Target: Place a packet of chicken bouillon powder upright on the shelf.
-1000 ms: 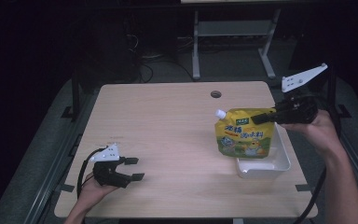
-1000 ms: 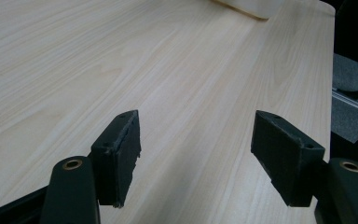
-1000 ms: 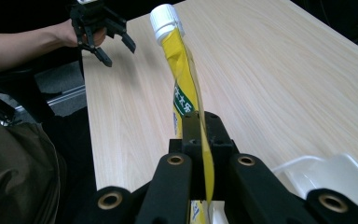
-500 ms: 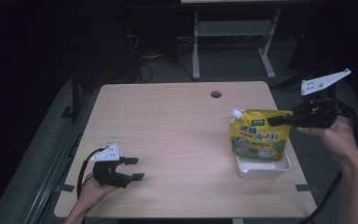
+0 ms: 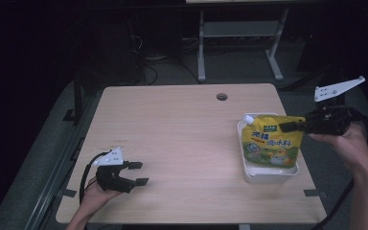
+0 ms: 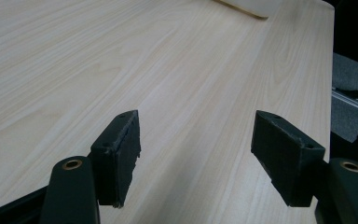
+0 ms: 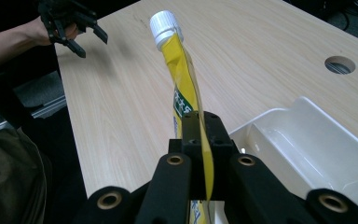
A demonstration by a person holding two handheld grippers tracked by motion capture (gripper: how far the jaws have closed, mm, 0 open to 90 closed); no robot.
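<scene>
- A yellow spouted pouch (image 5: 271, 141) with a white screw cap (image 7: 165, 26) is held up over the white tray (image 5: 268, 173) at the right side of the wooden table (image 5: 182, 134). In the high view its bottom edge looks to be down inside the tray, but whether it actually touches the tray floor can't be told.
- The pouch is pinched at its upper right edge by the right gripper (image 5: 288, 127). In the right gripper view the jaws are seen clamped tight on the thin yellow film, with the pouch seen edge-on and the cap pointing up and away from the gripper.
- The capped spout corner is tipped toward the table's middle, so the pouch hangs slightly skewed from the pinched corner.
- The tray is seen sitting near the table's right edge, a bit toward the person's side of the round cable hole (image 5: 222, 97).
- The right gripper is carried by a hand (image 5: 346, 139) off the table's right edge, with its grey plate (image 5: 338, 88) sticking up above it.
- The left gripper (image 5: 139, 173) is parked well apart from all that, near the front left corner, held low over bare wood. Its jaws are spread wide with nothing between them, as the left gripper view makes pretty clear.
</scene>
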